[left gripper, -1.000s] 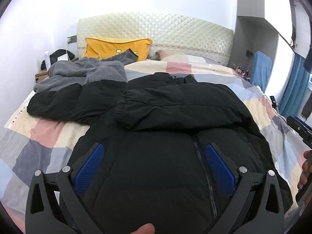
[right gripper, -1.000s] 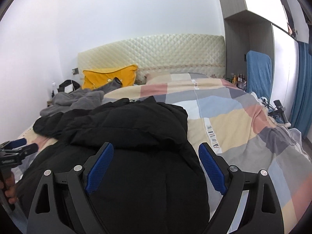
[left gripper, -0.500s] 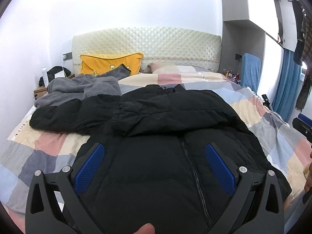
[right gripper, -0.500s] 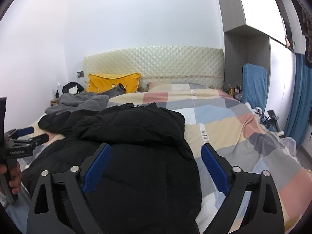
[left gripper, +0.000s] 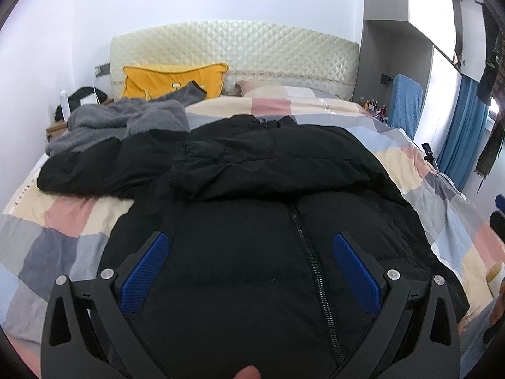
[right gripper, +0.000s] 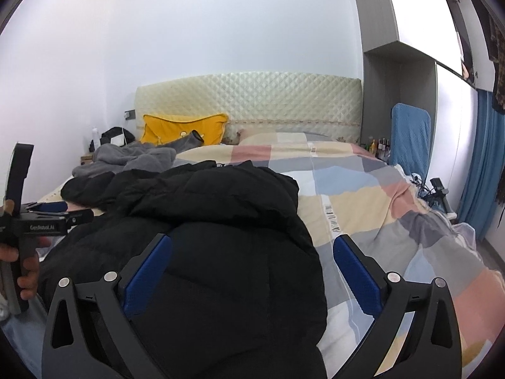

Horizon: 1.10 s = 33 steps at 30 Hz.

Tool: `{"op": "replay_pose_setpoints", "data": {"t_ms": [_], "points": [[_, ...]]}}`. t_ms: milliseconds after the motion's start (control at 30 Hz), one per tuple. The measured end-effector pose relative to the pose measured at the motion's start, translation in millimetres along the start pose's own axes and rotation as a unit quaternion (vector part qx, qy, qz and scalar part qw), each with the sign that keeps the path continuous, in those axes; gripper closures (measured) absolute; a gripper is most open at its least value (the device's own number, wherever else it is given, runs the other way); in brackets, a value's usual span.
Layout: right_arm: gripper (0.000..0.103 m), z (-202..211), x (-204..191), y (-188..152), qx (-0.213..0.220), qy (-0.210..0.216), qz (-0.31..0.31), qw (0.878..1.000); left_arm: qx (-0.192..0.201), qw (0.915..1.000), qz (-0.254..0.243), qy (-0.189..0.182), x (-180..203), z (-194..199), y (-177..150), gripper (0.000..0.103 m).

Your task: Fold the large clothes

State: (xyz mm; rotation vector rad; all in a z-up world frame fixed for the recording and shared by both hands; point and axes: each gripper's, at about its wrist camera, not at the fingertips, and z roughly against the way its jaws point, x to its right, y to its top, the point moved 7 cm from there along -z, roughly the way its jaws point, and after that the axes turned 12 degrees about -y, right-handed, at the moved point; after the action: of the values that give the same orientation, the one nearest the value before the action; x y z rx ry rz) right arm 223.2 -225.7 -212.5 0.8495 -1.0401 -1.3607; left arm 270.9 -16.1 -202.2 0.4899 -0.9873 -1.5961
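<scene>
A large black puffer jacket [left gripper: 252, 221] lies front up on the bed, zipper closed, one sleeve folded across its chest and the other sleeve stretched out to the left. My left gripper [left gripper: 249, 252] is open and empty, held above the jacket's lower half. My right gripper [right gripper: 252, 255] is open and empty, above the jacket's right edge [right gripper: 221, 252]. The left gripper also shows at the left of the right wrist view [right gripper: 47, 218].
The bed has a checked pastel quilt [left gripper: 442, 208] and a quilted cream headboard [left gripper: 236, 47]. A grey fleece garment [left gripper: 120, 123] and a yellow pillow [left gripper: 170, 79] lie at the far left. A nightstand with bottles and a blue chair [right gripper: 410, 135] stand right.
Both grippers have lifted and pulled back from the jacket, so the views show more of the wall and headboard. The jacket has not moved.
</scene>
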Motion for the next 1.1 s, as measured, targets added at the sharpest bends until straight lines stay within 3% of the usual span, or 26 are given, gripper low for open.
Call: {"op": "replay_pose_setpoints", "data": {"t_ms": [167,300,567,700,900,1000,1067,1100], "points": [[0.001,-2,5,0,0.004,-0.007,-0.012,1.000,-0.015,0.9994,0.030,-0.013,-15,-7,10,0.000],[0.001,-5,11,-2,0.000,-0.008,-0.025,1.000,-0.016,0.9996,0.022,0.000,-29,-2,31,0.000],[0.001,-2,20,-6,0.000,-0.012,-0.043,0.999,-0.024,0.9995,0.014,-0.016,-73,14,83,0.000],[0.001,4,26,-6,0.009,-0.016,-0.059,0.998,-0.031,0.9994,0.004,0.017,-110,26,109,0.000],[0.001,5,24,-6,0.015,-0.024,-0.054,0.998,-0.025,0.9969,0.046,0.060,-184,38,136,0.000],[0.001,2,22,-8,0.010,-0.027,-0.052,0.998,-0.012,0.9929,0.082,0.085,-231,42,143,0.000],[0.001,-1,23,-9,0.006,-0.026,-0.053,0.998,-0.003,0.9860,0.096,0.137,-268,41,147,0.000],[0.001,-3,22,-11,0.002,-0.026,-0.052,0.998,-0.003,0.9837,0.105,0.146,-282,39,147,0.000]]}}
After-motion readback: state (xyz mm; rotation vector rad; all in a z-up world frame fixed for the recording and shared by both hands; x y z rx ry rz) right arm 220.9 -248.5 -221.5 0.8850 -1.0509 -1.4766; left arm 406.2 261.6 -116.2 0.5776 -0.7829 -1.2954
